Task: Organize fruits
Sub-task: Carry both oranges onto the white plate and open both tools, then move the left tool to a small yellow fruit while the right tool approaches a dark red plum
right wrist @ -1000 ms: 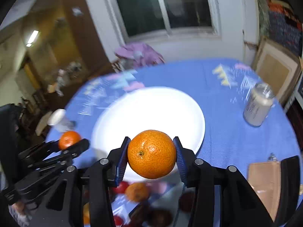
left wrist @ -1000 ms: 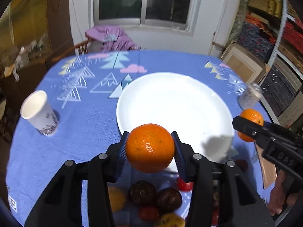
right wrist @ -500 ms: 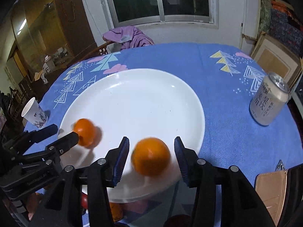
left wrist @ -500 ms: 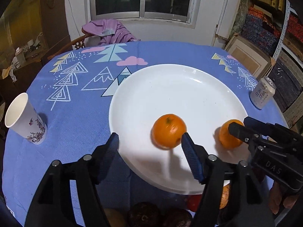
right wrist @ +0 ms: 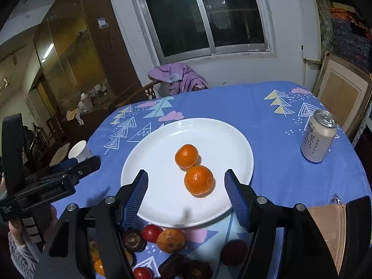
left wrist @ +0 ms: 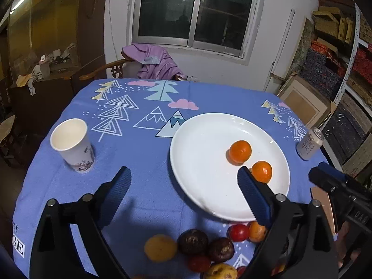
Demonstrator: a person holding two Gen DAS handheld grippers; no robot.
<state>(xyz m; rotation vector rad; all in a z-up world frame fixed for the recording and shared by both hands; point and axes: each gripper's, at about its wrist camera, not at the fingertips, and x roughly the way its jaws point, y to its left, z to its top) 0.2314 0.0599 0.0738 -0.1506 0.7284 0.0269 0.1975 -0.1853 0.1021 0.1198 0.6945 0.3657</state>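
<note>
Round table under blue cloth with printed trees, mountains, clouds; window dark, purple garment on chair behind. Two oranges touching on white plate. Left claw, right claw: jaws just opened, apart, empty. Can bears Chinese lettering, unreadable. Mixed fruit beside plate's near rim.

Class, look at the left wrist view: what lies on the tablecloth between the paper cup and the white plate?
Nothing: between the paper cup and the white plate only bare blue tablecloth with printed mountains shows, clearest in the left wrist view.
</note>
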